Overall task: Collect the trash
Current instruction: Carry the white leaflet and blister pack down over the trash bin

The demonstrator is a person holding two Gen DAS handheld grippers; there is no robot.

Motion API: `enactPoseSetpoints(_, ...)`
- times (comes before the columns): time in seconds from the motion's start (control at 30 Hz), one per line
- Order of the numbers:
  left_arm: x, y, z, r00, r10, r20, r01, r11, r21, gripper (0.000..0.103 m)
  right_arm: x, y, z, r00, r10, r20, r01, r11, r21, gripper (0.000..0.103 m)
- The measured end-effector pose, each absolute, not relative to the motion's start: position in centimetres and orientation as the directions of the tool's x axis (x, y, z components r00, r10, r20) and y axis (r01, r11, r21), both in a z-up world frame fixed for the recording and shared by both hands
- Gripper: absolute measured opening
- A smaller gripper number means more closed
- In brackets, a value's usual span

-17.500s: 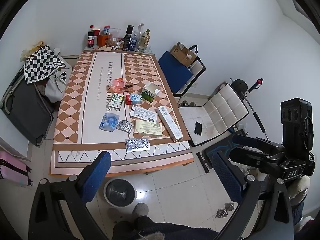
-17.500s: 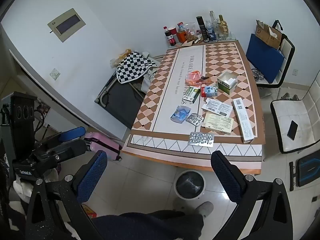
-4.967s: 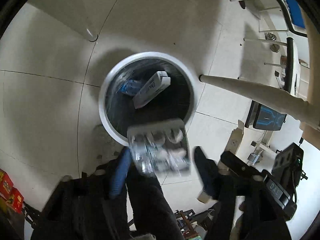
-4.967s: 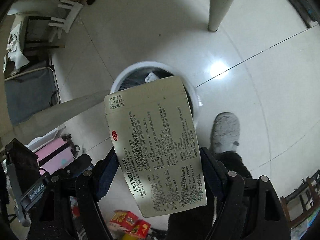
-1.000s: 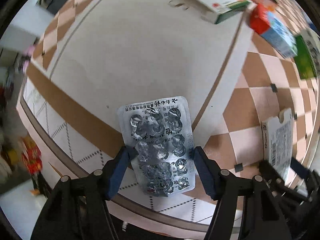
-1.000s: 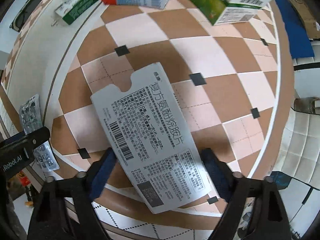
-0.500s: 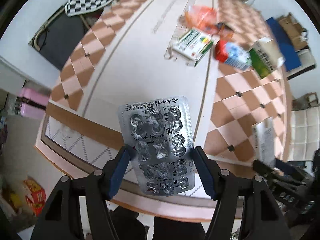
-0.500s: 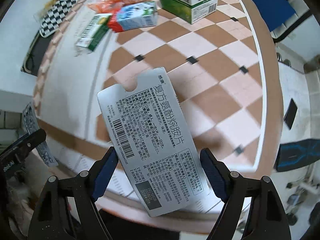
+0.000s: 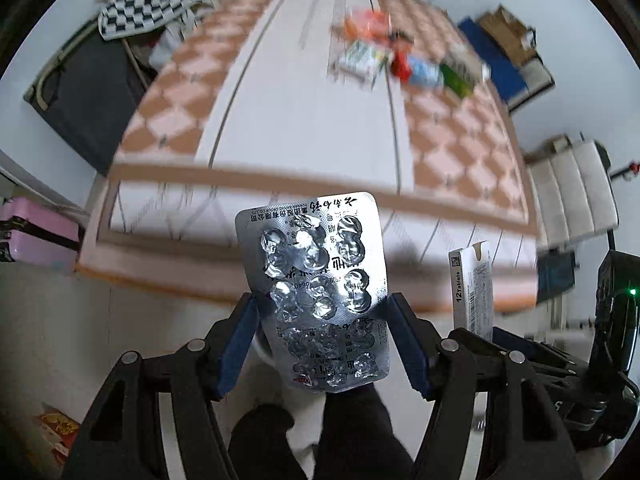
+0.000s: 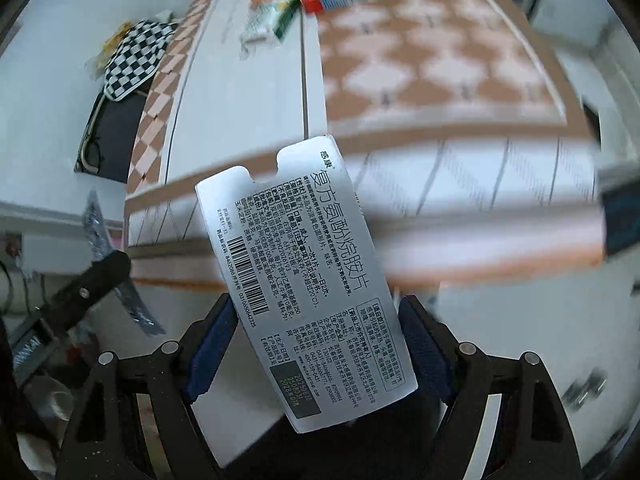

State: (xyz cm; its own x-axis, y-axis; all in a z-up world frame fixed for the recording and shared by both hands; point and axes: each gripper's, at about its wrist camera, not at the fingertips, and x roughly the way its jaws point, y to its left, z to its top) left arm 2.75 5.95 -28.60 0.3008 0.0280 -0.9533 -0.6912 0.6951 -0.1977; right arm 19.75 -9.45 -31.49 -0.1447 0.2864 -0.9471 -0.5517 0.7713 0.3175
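Left gripper [image 9: 322, 346] clamps crumpled silver foil blister pack [image 9: 316, 300], right gripper [image 10: 316, 354], jaws just narrowing, pinches flattened white medicine box [image 10: 308, 276], near checkered table [image 9: 304, 128] edge.

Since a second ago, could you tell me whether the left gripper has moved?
Yes: the left gripper, clamping the blister pack, has pulled back off the table, past its near edge.

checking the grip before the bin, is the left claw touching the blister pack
Touching. The left wrist view shows the left claw with both blue pads pressed against the edges of the blister pack.

left gripper [image 9: 324, 344], right gripper [image 10: 300, 356], jaws clamped
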Motion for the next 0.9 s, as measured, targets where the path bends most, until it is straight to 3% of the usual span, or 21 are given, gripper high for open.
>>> enactPoseSetpoints(0.17, -0.9, 4.3, -34.6, 0.215, -0.088, -0.973, -0.673, 0.709, -0.213, 0.063, 13.3, -12.4, -37.2, -0.218, 0.251, -0.943, -0.434, 0.841, 0.324, 0.083)
enactPoseSetpoints(0.5, -0.3, 4.8, -55.2, 0.099, -0.344, -0.934, -0.736, 0.606, -0.301, 0.063, 10.0, -18.0, -54.7, -0.324, 0.222, -0.919, -0.186, 0.938, 0.292, 0.083)
enactPoseSetpoints(0.63, 1.1, 5.7, -62.9, 0.062, -0.403, -0.913, -0.752, 0.582, -0.308, 0.064, 10.1, -18.1, -61.8, -0.337, 0.227, -0.914, -0.139, 0.948, 0.286, 0.083)
enactPoseSetpoints(0.83, 1.2, 6.8, -70.0, 0.038, -0.439, -0.898, -0.769, 0.561, -0.307, 0.065, 9.4, -16.6, -70.6, -0.365, 0.227, -0.903, -0.125, 0.949, 0.289, 0.083)
enactPoseSetpoints(0.87, 1.0, 6.9, -70.6, 0.036, -0.436, -0.899, -0.772, 0.56, -0.302, 0.066, 9.3, -16.4, -71.9, -0.374, 0.228, -0.899, -0.122, 0.949, 0.291, 0.083)
enactPoseSetpoints(0.9, 0.4, 6.9, -70.8, 0.035, -0.43, -0.902, -0.776, 0.557, -0.296, 0.075, 9.6, -16.1, -72.8, -0.383, 0.223, -0.897, -0.123, 0.949, 0.289, 0.083)
